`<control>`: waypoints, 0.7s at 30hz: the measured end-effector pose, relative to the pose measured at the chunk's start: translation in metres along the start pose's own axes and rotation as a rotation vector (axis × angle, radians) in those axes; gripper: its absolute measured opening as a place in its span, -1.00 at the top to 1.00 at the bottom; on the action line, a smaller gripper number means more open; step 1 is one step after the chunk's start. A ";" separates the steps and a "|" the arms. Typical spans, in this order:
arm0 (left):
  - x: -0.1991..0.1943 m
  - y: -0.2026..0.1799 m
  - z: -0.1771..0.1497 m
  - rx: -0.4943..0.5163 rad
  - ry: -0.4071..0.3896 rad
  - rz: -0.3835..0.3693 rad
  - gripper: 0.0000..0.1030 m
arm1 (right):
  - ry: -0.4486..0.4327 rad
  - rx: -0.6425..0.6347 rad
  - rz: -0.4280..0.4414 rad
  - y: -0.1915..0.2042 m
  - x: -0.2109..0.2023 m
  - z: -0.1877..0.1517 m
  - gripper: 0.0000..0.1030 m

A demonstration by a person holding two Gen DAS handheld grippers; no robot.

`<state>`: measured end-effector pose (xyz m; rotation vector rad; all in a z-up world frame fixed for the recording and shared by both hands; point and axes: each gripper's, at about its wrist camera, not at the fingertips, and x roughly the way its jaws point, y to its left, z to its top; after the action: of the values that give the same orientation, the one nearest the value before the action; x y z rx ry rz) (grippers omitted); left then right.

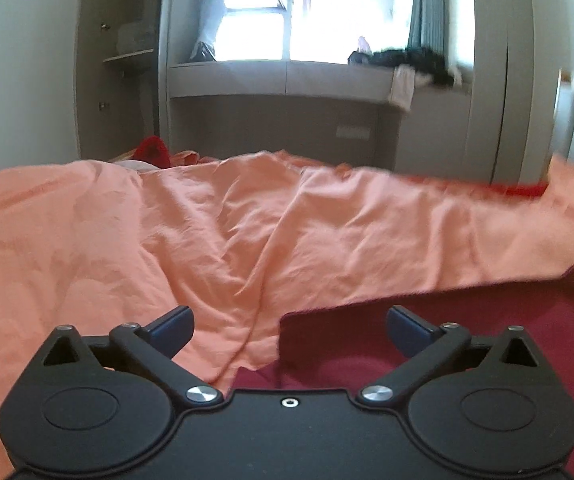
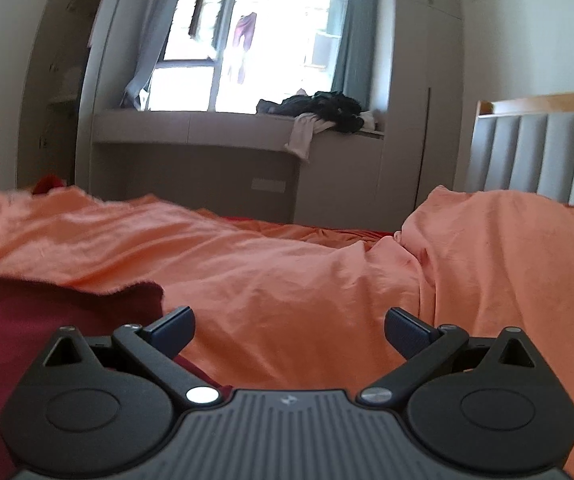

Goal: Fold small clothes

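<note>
1. I see my left gripper (image 1: 289,330) spread wide with nothing between its fingers.
2. My right gripper (image 2: 289,330) is likewise released and empty.
3. The orange garment (image 1: 215,224) lies rumpled across the dark red bedcover (image 1: 487,320), just ahead of both tools.

Rumpled orange cloth (image 1: 247,220) lies ahead; dark red bedsheet (image 1: 487,320) stays bare.
</note>
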<state>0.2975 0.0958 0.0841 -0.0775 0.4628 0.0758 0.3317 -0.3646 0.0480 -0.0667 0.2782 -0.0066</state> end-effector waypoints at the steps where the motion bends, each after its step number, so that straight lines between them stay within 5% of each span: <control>1: -0.006 0.002 0.000 -0.027 -0.007 -0.024 -0.99 | -0.010 0.019 0.009 0.000 -0.006 0.001 -1.00; 6: -0.038 0.011 -0.011 -0.130 -0.054 -0.082 -0.99 | -0.070 0.047 0.036 0.011 -0.037 0.002 -1.00; 13: -0.085 0.022 -0.063 -0.156 -0.170 0.043 -0.99 | -0.149 0.052 0.115 0.048 -0.082 -0.006 -1.00; 21: -0.115 0.036 -0.111 -0.283 -0.190 0.004 -0.99 | -0.147 -0.009 0.231 0.100 -0.109 -0.025 -1.00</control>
<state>0.1423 0.1154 0.0350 -0.3440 0.2596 0.1506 0.2200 -0.2651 0.0468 -0.0439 0.1378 0.2280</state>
